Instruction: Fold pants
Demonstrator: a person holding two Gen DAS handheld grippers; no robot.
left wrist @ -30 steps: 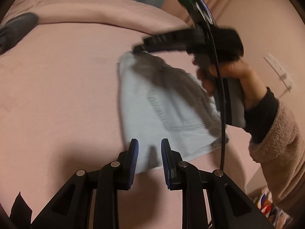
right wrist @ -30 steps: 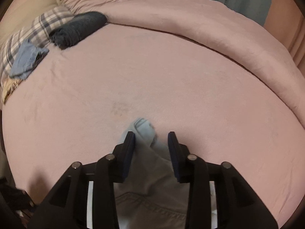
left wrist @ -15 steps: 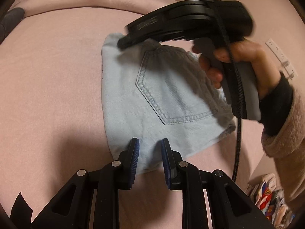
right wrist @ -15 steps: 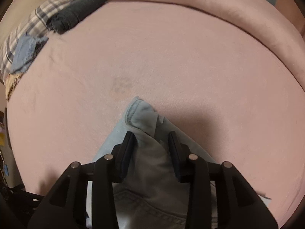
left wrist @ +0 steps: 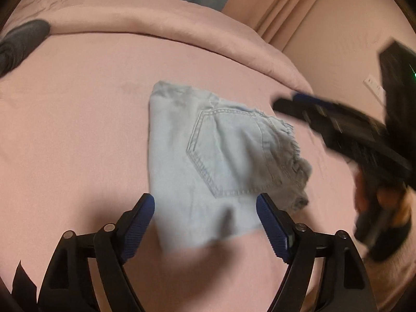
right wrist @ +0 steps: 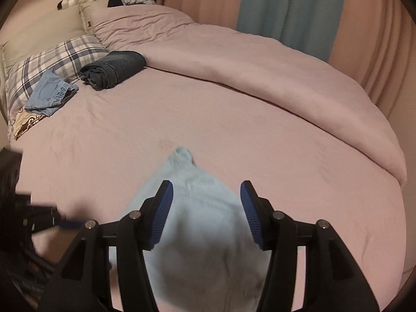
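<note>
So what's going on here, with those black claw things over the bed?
A person holds a two-finger gripper in each hand and is folding clothes. The light blue denim shorts lie folded on the pink bed sheet, back pocket up. Both the left gripper and the right gripper are open above them, gripping nothing. Near the plaid pillow sit rolled dark jeans and another folded pair of blue denim shorts.

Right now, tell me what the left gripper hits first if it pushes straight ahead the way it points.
Probably the folded light denim shorts lying on the pink bed. The open left gripper already frames their near edge, though its height above them is unclear.
</note>
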